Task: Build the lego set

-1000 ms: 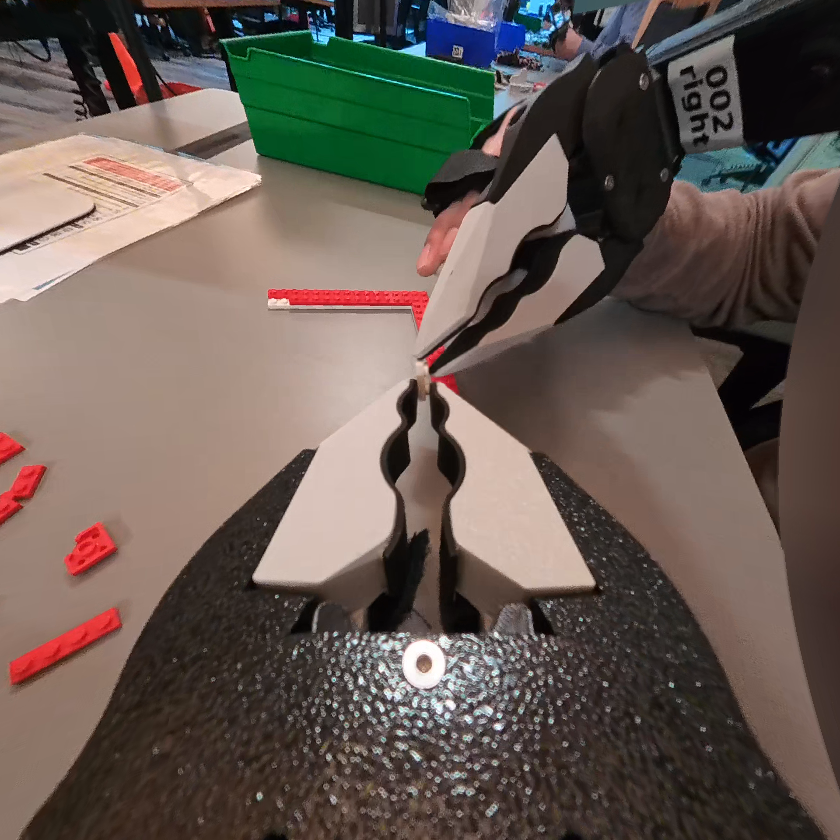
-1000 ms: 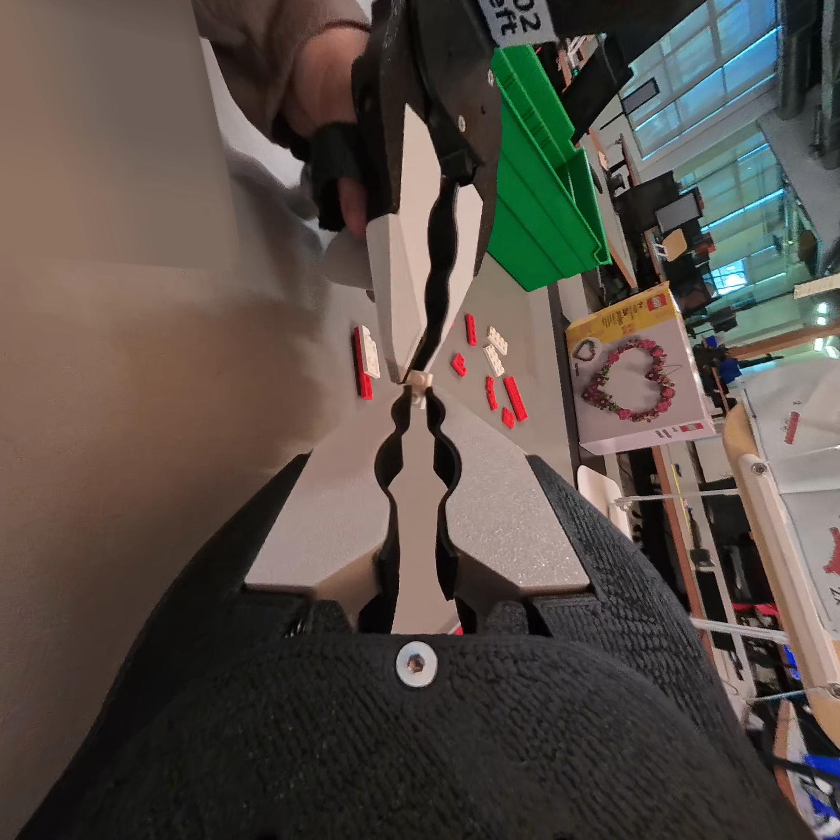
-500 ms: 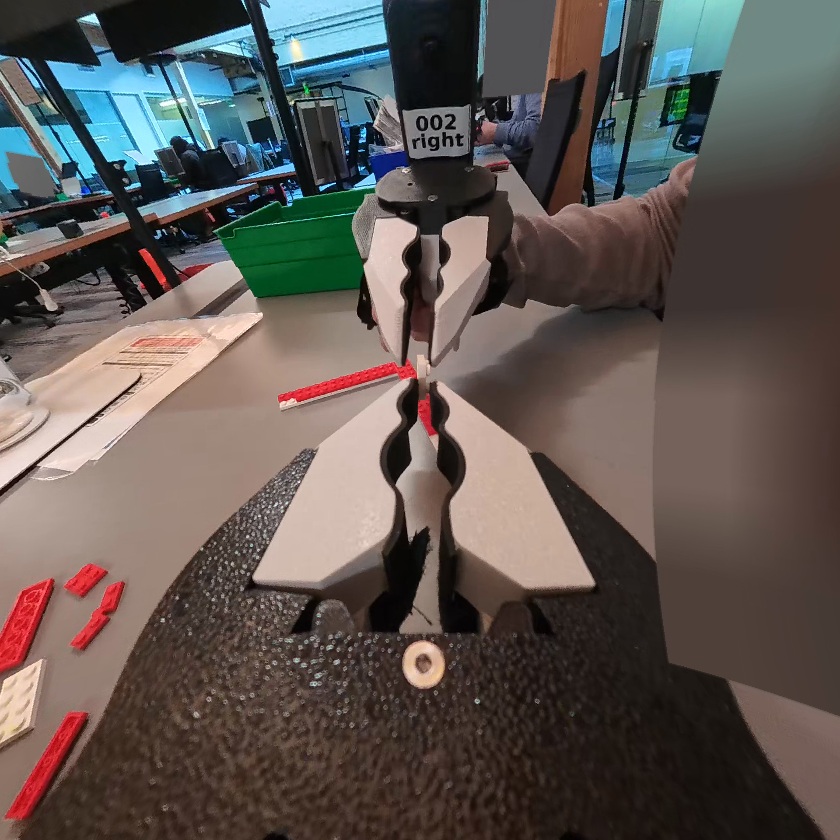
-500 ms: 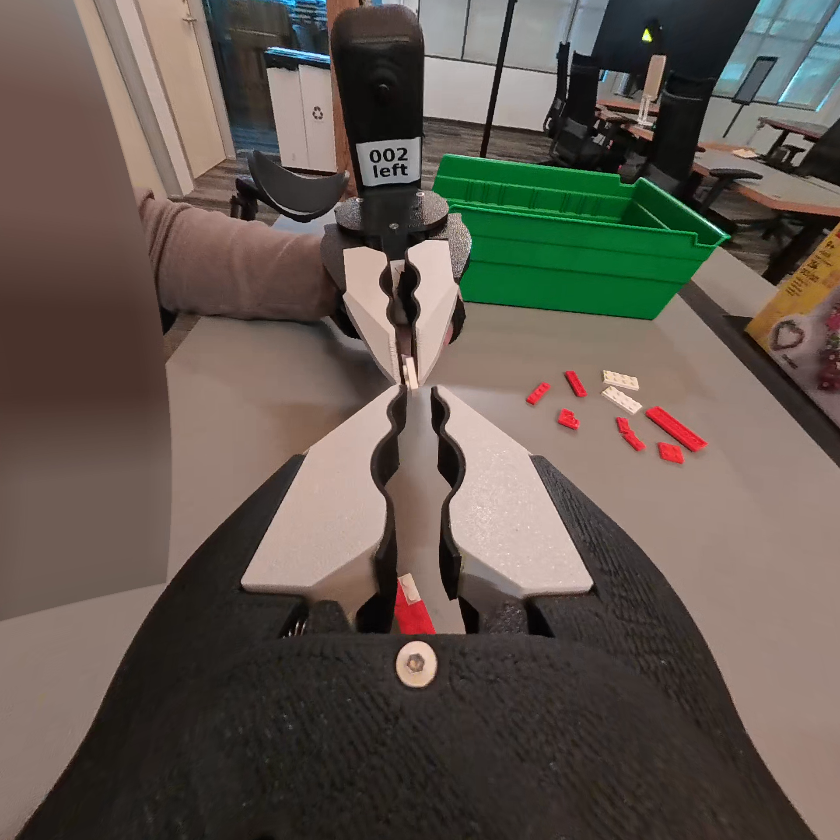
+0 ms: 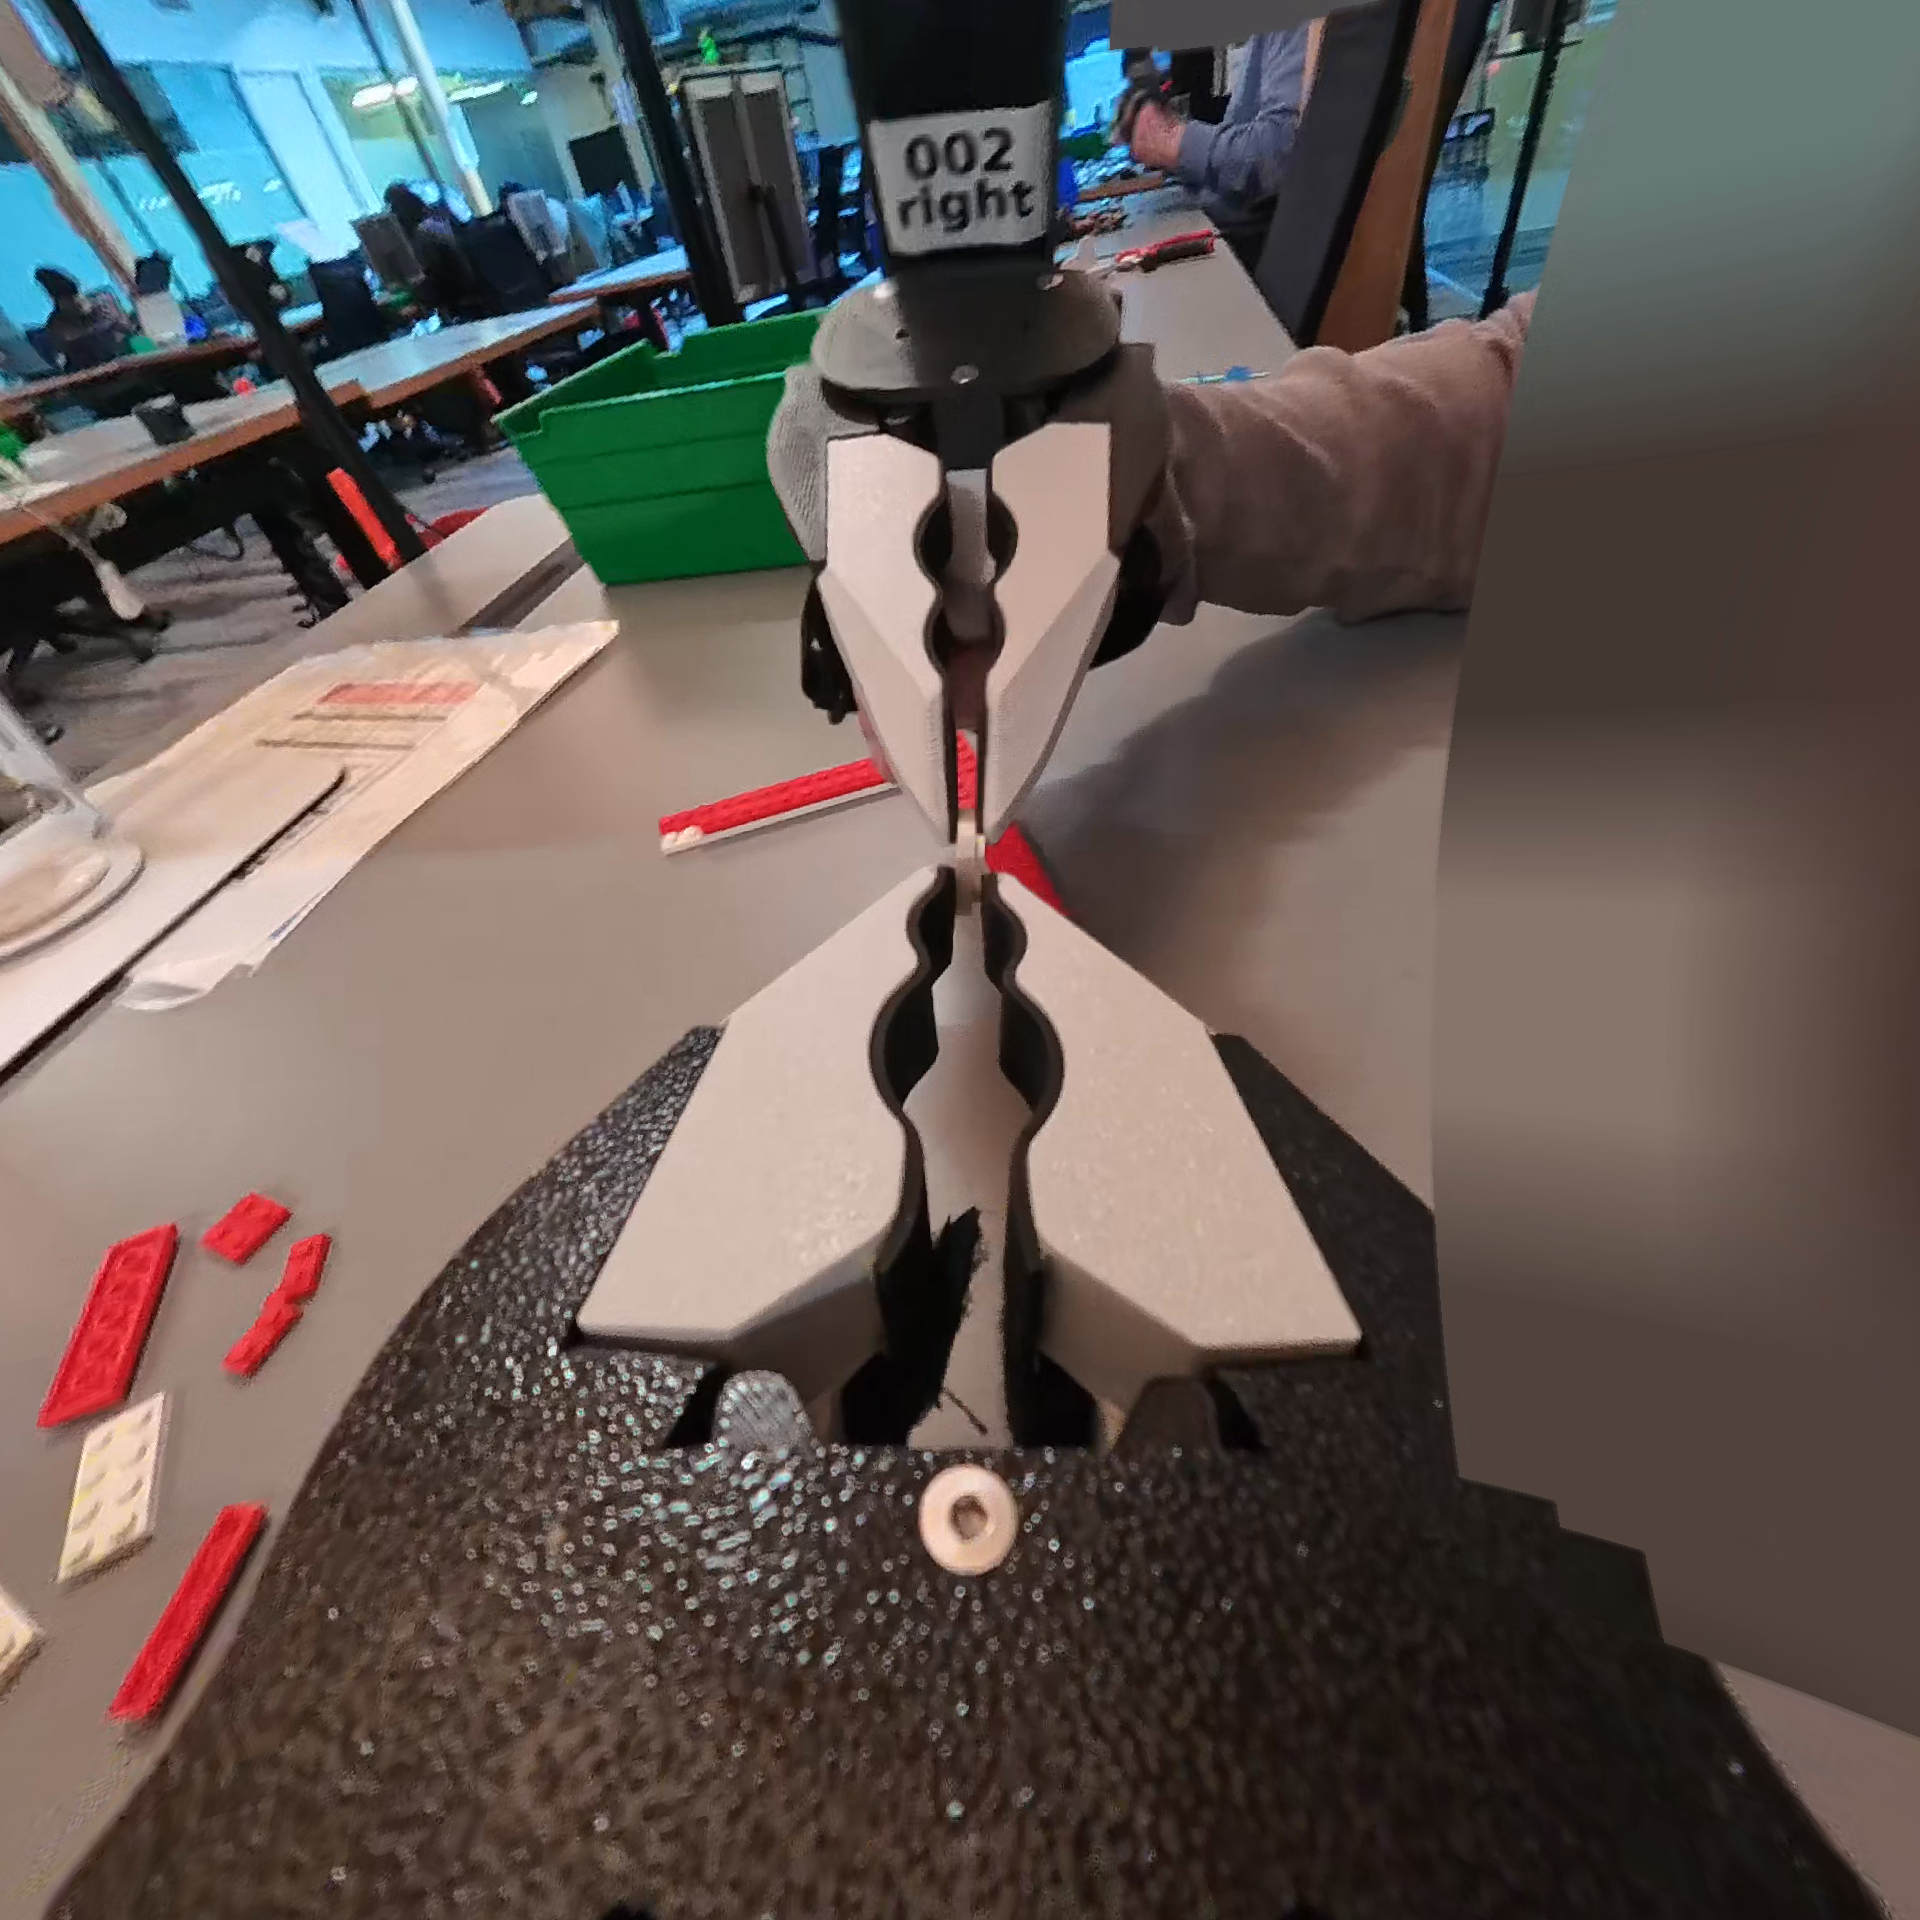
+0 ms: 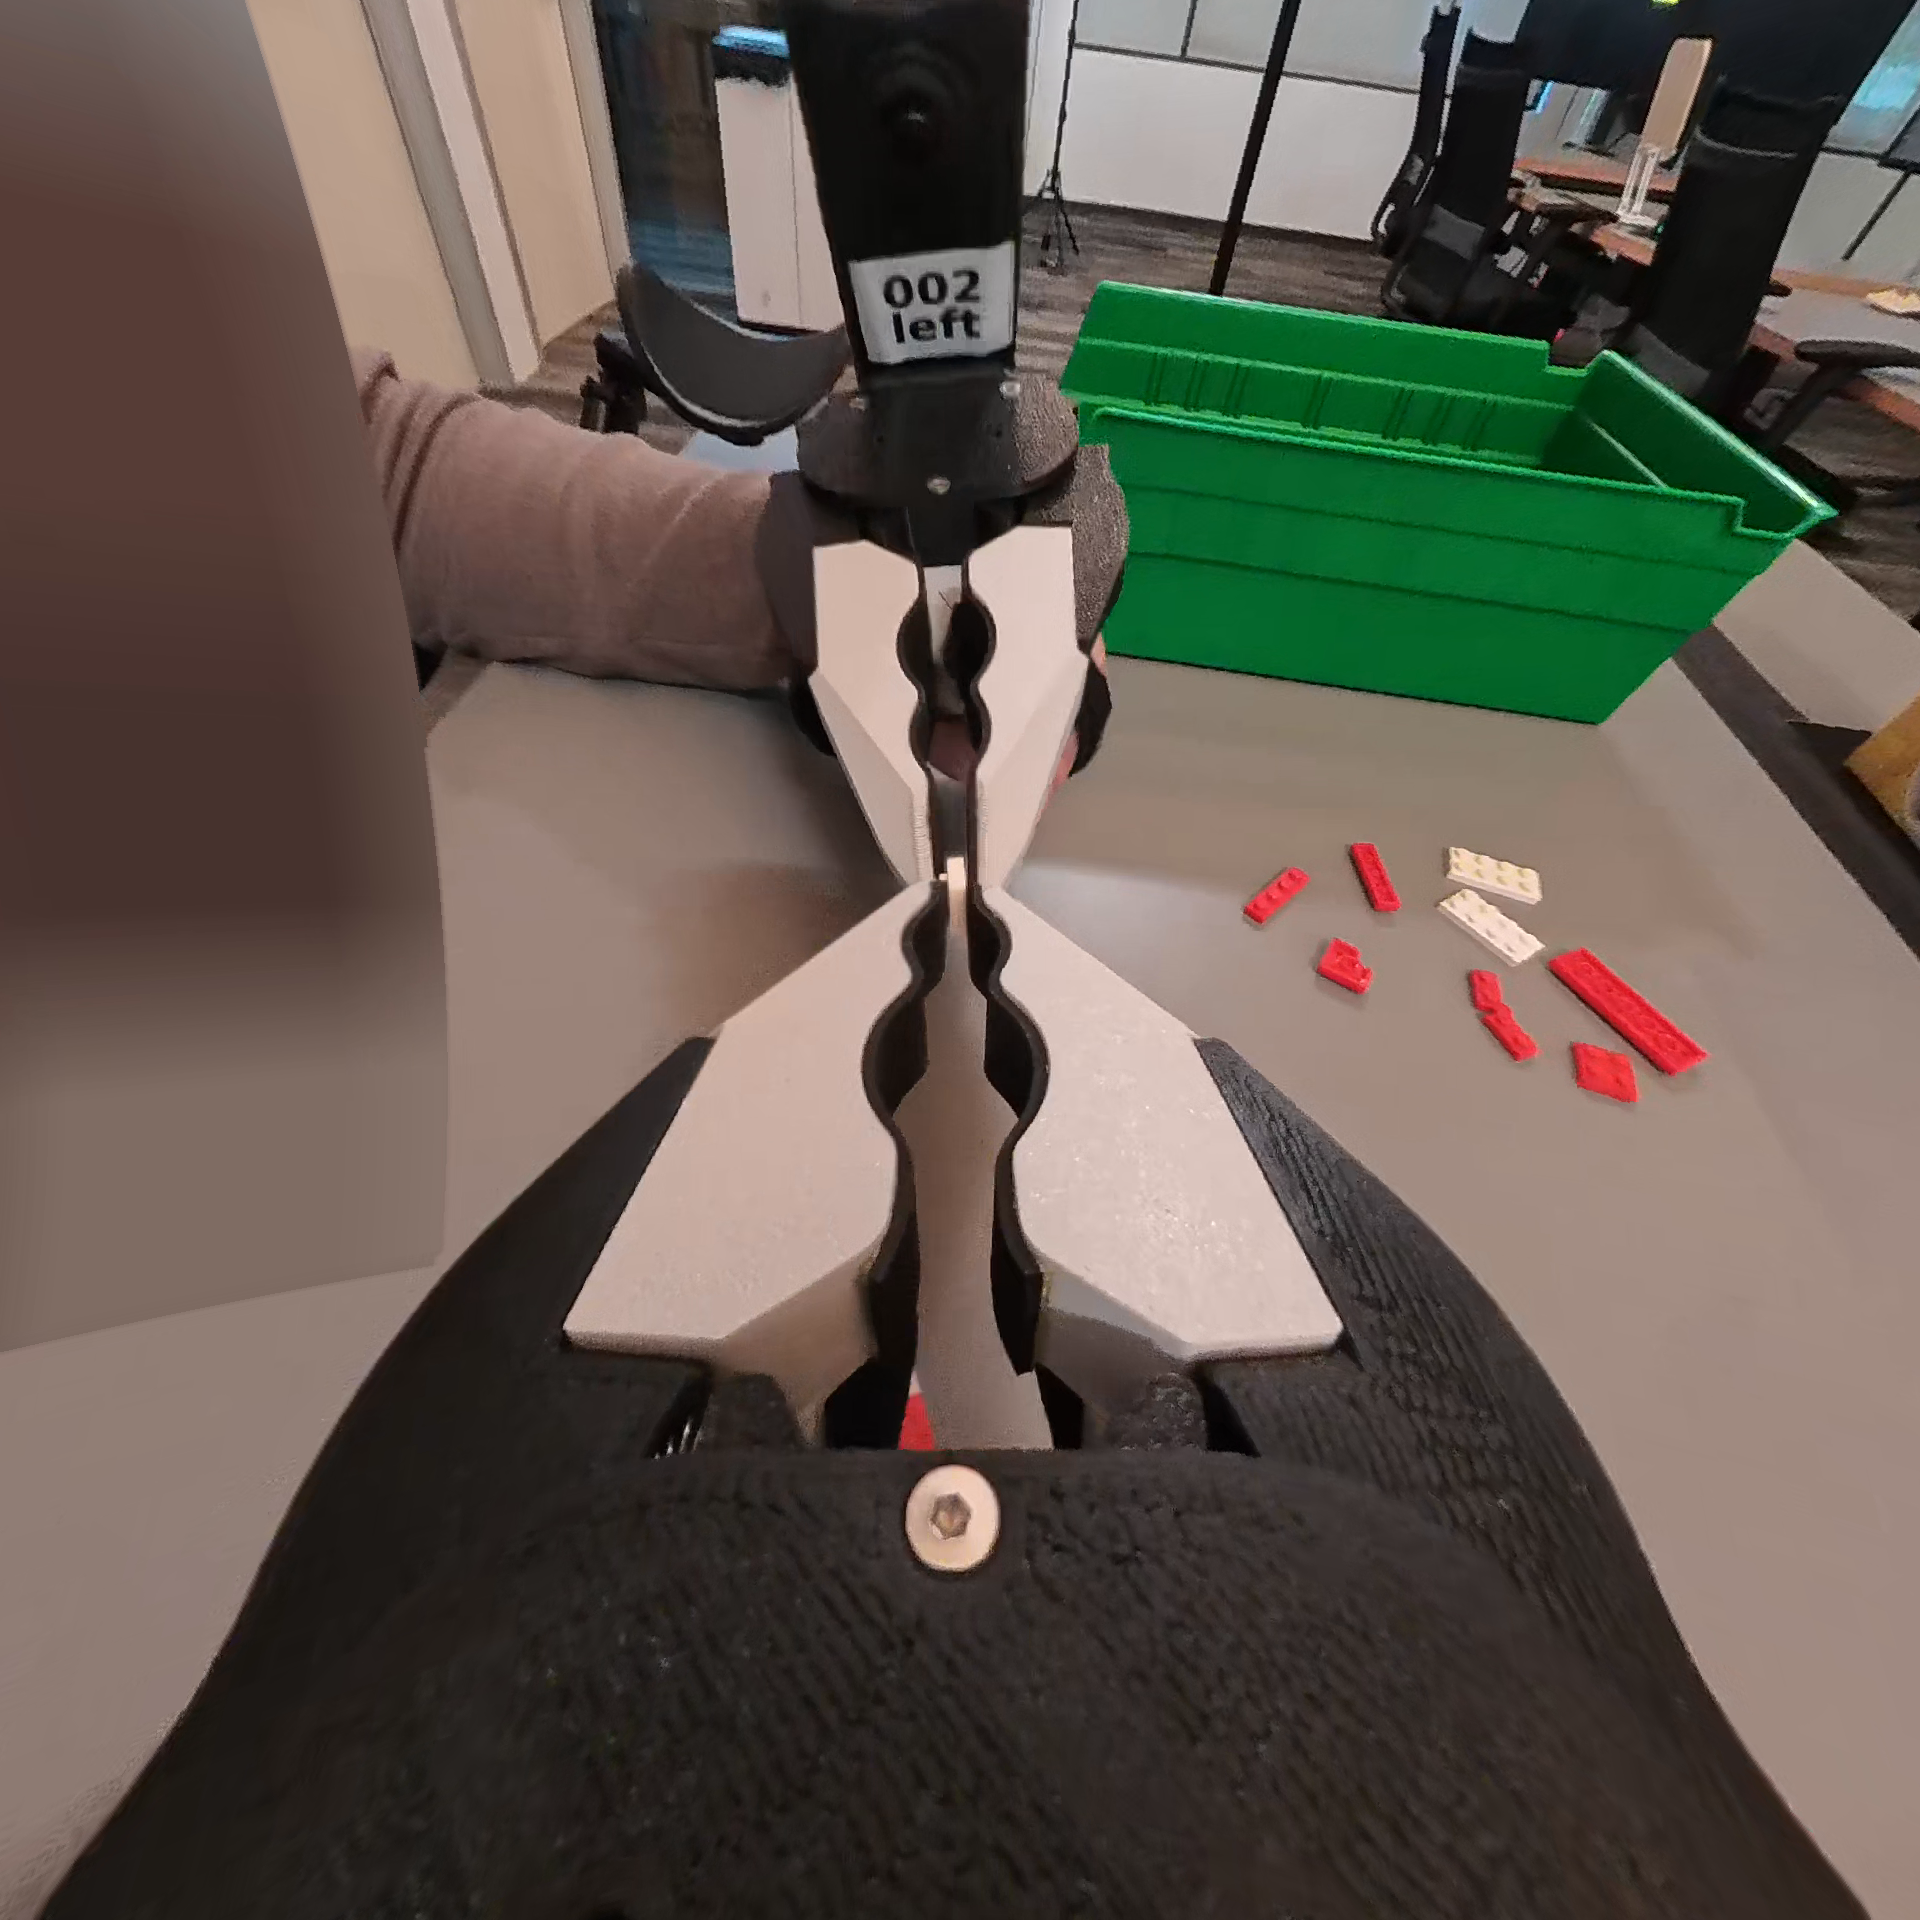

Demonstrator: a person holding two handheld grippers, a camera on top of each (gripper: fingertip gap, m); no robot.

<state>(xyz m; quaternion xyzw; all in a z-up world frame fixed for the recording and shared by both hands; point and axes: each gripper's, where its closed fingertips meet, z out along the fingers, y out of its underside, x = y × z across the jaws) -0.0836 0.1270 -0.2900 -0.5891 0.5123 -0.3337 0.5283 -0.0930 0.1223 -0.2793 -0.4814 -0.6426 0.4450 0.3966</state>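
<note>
The small white piece [image 5: 968,854] pinched between both grippers' tips shows only as a sliver, too small to tell its shape. The red plate assembly [image 5: 790,802] runs behind the right gripper [image 5: 966,826], its corner hidden. A red plate [image 6: 916,1421] shows partly through the finger gap. The box [image 6: 1893,764] is cut off.

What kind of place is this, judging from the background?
Probably an open-plan office or lab: long desks with people seated at them, office chairs, and big windows. The grey work table carries loose bricks and a green bin.
</note>
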